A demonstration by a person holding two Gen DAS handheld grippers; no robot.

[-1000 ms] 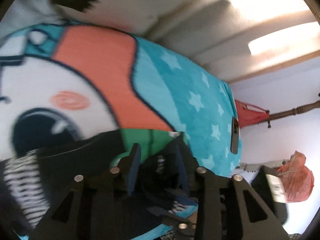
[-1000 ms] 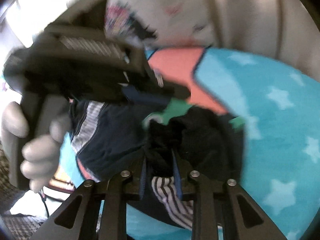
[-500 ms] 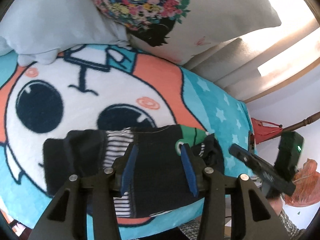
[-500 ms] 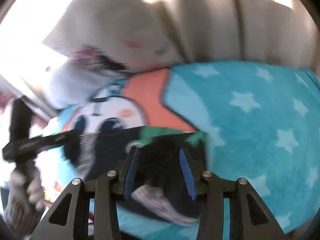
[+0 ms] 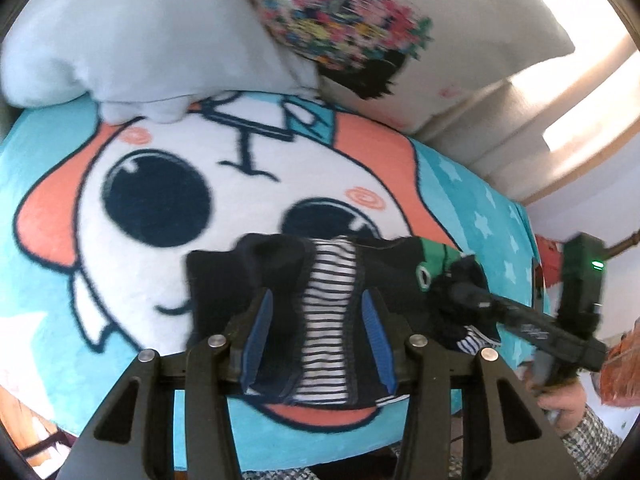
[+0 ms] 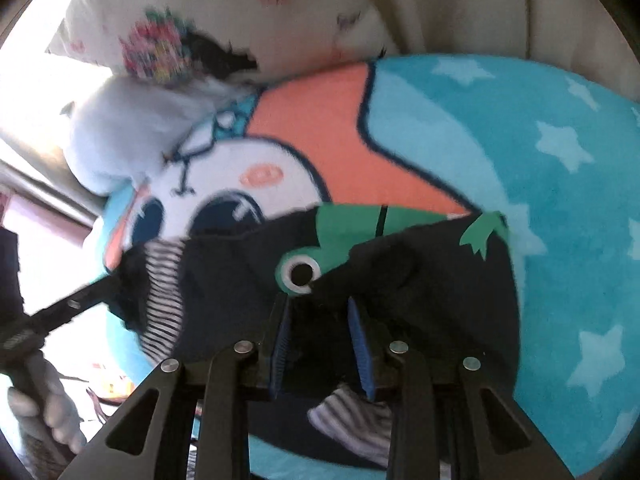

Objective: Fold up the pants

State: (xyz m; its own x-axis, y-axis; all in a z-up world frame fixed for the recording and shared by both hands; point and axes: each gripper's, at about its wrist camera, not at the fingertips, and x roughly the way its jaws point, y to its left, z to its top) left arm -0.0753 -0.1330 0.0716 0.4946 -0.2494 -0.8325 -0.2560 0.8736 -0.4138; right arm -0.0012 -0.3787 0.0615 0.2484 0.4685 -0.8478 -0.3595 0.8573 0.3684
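Observation:
Small dark navy pants (image 5: 328, 288) with a striped lining and a green frog patch (image 6: 344, 236) lie folded on a cartoon blanket (image 5: 160, 184). My left gripper (image 5: 318, 308) is open just above the striped part, holding nothing. My right gripper (image 6: 320, 320) is open over the dark end of the pants (image 6: 420, 300) by the frog's eye, holding nothing. The right gripper also shows in the left wrist view (image 5: 472, 300), at the pants' right end. The left gripper shows in the right wrist view (image 6: 100, 292), at the striped left end.
A pale blue plush pillow (image 5: 132, 44) and a white pillow with a flower print (image 5: 380, 32) lie at the bed's head. The blanket's near edge (image 5: 320, 452) drops off below the pants. An orange bag (image 5: 620, 368) hangs at far right.
Both grippers let go of the pants and opened. The pants now lie flat on the blanket. Both grippers drew back, then came close over the pants again.

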